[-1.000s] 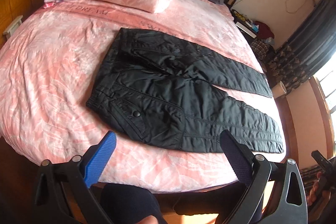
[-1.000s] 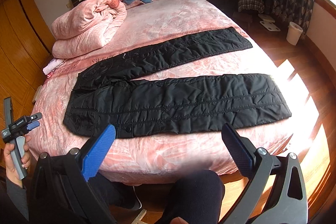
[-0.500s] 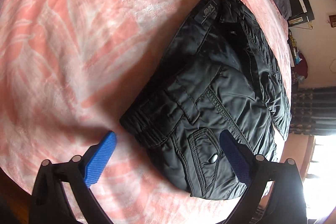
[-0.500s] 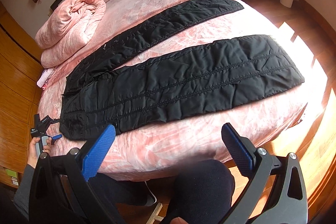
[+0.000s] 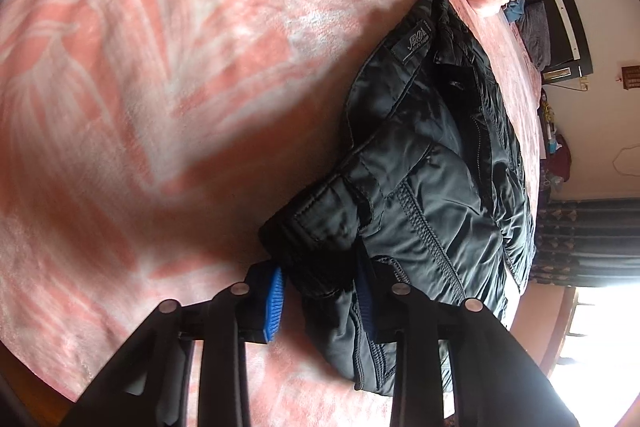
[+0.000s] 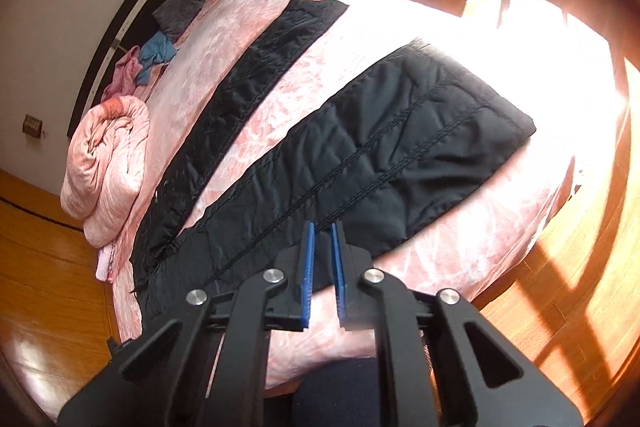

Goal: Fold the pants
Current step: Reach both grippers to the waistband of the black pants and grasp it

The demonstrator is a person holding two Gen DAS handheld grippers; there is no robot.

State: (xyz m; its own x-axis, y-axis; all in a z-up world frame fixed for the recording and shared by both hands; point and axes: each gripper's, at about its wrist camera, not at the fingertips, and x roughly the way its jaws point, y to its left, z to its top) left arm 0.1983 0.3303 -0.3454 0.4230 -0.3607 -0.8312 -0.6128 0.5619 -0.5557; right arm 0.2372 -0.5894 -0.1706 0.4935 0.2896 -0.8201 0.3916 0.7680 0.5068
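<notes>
Both jaws have closed: the left hand-held gripper (image 5: pixel 320 301) now clamps the pants (image 5: pixel 432 187) waistband, while the right hand-held gripper (image 6: pixel 322 267) pinches the near leg's edge. Grasping is done; the next move probably calls for lifting this leg over the far one on the bed (image 5: pixel 160 67).

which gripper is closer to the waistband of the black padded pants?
Left. The left gripper is clamped on the waistband corner of the black padded pants. The right gripper sits at the near leg's edge, further down the leg.

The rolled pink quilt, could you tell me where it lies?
In the right wrist view, the rolled pink quilt lies at the left, beside the black padded pants' farther leg, below the dark headboard.
</notes>
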